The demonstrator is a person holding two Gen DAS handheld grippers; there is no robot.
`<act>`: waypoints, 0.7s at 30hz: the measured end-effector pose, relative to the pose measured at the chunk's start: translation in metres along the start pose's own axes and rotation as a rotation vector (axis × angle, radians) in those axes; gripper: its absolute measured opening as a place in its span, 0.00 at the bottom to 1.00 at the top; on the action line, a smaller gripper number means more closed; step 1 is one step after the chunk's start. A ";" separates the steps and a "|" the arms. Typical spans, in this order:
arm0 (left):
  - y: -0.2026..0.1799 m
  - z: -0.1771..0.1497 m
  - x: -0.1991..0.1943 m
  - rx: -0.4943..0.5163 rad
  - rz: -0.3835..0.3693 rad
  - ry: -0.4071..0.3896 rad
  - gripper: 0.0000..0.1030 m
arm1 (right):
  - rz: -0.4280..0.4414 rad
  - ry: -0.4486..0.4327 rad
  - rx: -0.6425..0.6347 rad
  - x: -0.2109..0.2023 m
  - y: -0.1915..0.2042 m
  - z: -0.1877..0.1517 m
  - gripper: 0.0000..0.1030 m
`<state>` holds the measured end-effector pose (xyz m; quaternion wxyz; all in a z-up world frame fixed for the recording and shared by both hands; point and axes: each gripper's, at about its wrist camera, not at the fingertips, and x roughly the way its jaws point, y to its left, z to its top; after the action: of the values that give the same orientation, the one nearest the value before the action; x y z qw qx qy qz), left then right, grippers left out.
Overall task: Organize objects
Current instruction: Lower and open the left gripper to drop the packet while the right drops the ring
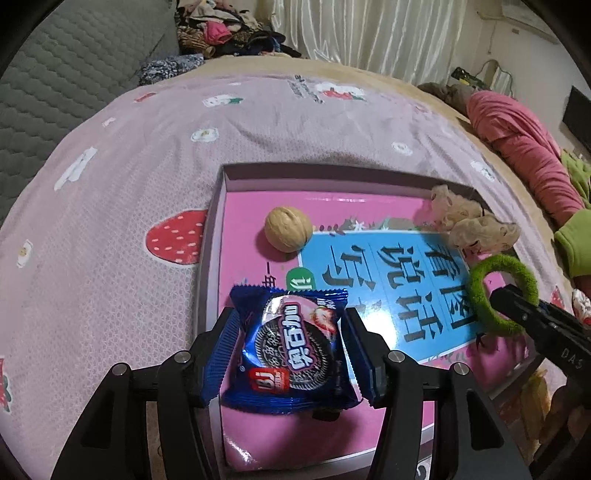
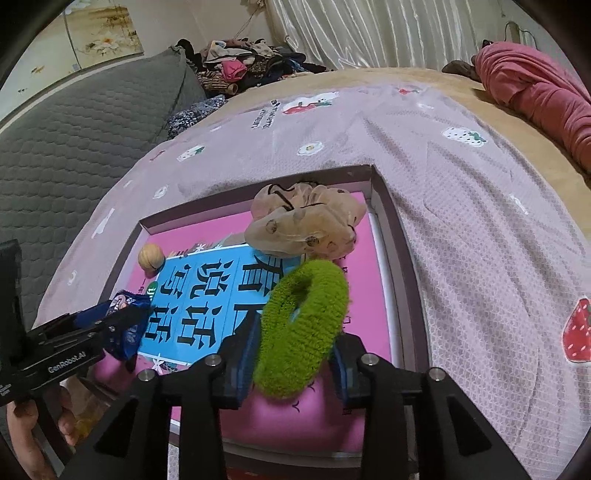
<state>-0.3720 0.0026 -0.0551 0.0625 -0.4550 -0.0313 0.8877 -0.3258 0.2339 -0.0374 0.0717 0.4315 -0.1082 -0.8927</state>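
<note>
Left gripper (image 1: 290,354) fingers clamp the crinkly blue foil cookie packet (image 1: 291,350) by its side edges over the shallow pink-floored box (image 1: 225,177); light, slippery, brittle inside. Right gripper (image 2: 291,354) fingers are partly open around the fuzzy green hair tie (image 2: 303,328); soft, squashy, whether pressed I cannot tell.

Home bedroom: bed with strawberry-print sheet (image 1: 155,155), quilted grey headboard (image 2: 74,133), clothes pile (image 2: 243,70), curtains (image 1: 369,29).

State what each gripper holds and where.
Left gripper holds the cookie packet by its side edges. The green hair ring stands between the right gripper's pads at its lower part; grip unclear.
</note>
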 end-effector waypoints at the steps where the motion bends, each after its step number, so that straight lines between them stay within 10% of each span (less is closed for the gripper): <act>1: 0.000 0.000 -0.001 0.001 -0.002 -0.002 0.59 | -0.005 0.000 -0.004 0.000 0.000 0.000 0.36; 21: -0.003 0.001 -0.029 0.041 0.098 -0.063 0.78 | -0.099 -0.053 -0.064 -0.017 0.005 0.005 0.57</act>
<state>-0.3562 0.0011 -0.0307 0.0273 -0.4265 0.0074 0.9040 -0.3194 0.2331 -0.0200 0.0381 0.4101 -0.0600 -0.9092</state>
